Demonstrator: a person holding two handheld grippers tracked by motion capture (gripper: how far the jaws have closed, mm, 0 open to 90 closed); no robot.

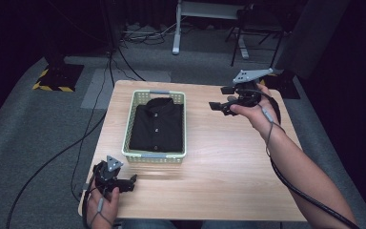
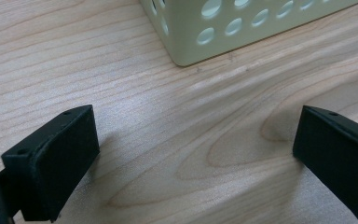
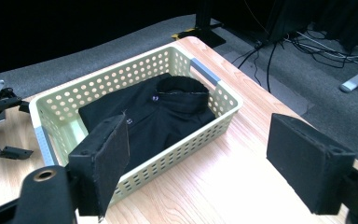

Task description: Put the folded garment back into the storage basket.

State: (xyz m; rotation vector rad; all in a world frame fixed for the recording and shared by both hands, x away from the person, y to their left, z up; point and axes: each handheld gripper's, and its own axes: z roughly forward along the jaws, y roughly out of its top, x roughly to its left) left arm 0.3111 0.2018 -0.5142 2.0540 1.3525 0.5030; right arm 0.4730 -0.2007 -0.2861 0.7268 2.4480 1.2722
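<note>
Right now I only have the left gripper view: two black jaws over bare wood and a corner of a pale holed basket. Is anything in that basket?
Observer: Yes. A folded black shirt lies in the basket, collar toward the far end.
Operator: Where is the right gripper?
Observer: The right gripper is held above the table, to the right of the basket, apart from it.
Operator: Is it holding anything?
Observer: No. Its jaws stand wide open with nothing between them, pointing at the basket.
</note>
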